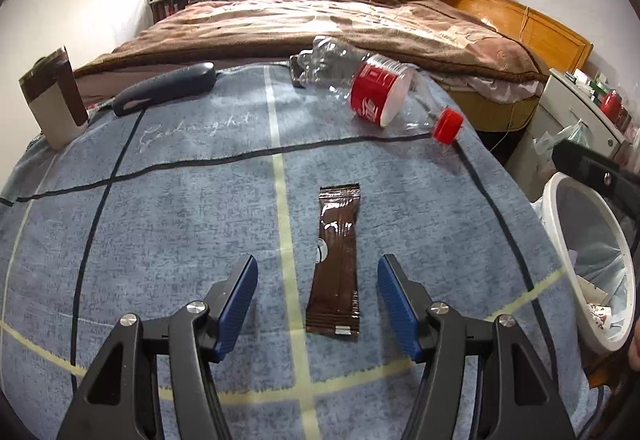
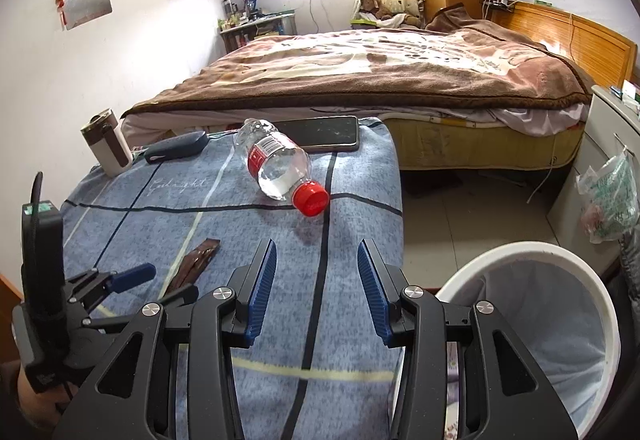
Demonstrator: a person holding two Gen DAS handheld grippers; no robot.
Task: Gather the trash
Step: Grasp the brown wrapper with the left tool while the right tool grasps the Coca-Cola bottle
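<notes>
Covering the table, one blue blanket (image 1: 160,199) holds one empty bottle (image 1: 360,79) and one brown sachet (image 1: 336,264), lying between the open left gripper (image 1: 316,280); only the right view shows the phone (image 2: 320,131) beyond the open, empty right gripper (image 2: 316,268).

We see a brown sachet wrapper (image 1: 335,264) lying flat on the blue-grey blanket (image 1: 160,199), its long axis running away from us, beside a pale stripe. Farther back an empty clear plastic bottle (image 1: 360,83) with a red label and red cap (image 1: 447,125) lies on its side. A white trash bin (image 2: 532,304) with a liner stands just beside the blanket's edge.
</notes>
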